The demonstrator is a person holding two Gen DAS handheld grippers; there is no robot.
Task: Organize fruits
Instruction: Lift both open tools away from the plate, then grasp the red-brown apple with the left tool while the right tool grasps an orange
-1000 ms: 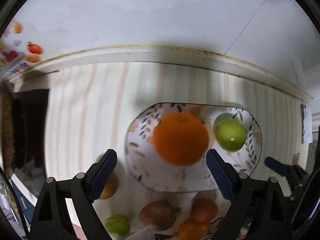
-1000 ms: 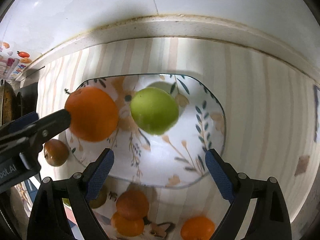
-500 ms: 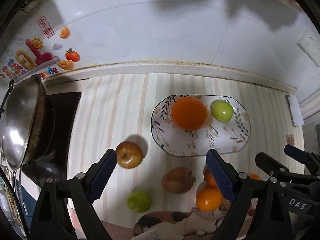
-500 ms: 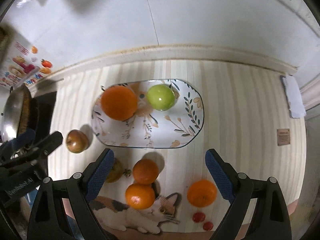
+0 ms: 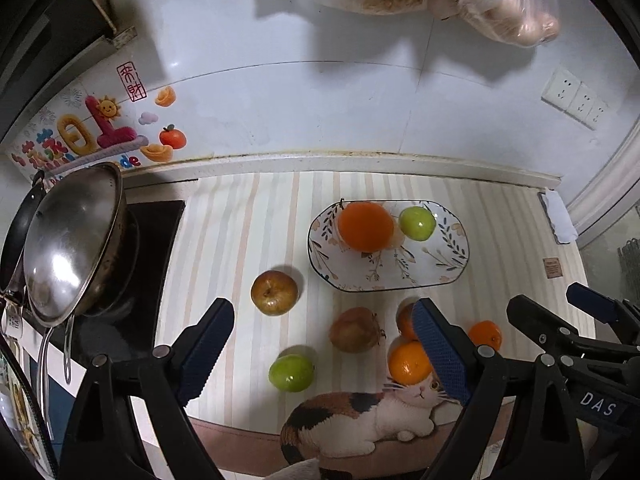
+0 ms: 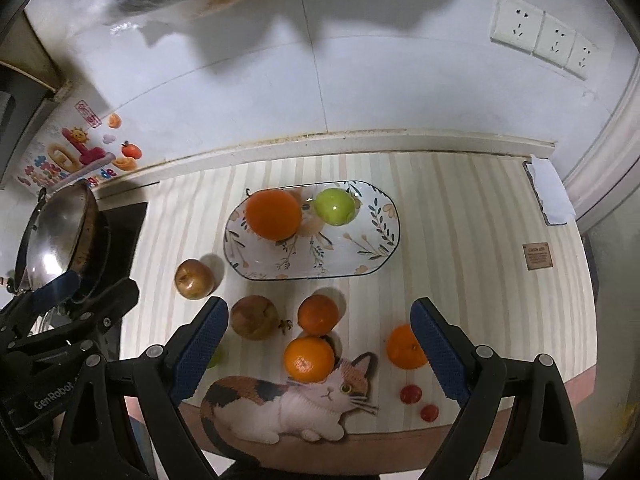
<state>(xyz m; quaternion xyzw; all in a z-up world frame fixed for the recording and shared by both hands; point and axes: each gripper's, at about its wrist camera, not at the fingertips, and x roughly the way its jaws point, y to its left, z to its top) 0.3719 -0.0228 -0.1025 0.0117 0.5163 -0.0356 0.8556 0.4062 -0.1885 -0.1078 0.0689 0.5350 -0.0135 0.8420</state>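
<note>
Now between picks: left gripper (image 5: 324, 354) & right gripper (image 6: 320, 350) both spread, empty. Plate (image 6: 376, 258) at 12 holds big orange (image 6: 273, 215) + green apple (image 6: 335, 207); next grab needs descent onto a loose orange (image 6: 309, 359).

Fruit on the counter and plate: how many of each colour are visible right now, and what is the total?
Orange: 4 (one on the plate, at; three on the mat at)
Green: 2 ( on the plate, on the mat)
Brownish: 2 ()
Small red: 2 ()
Total: 10
</note>
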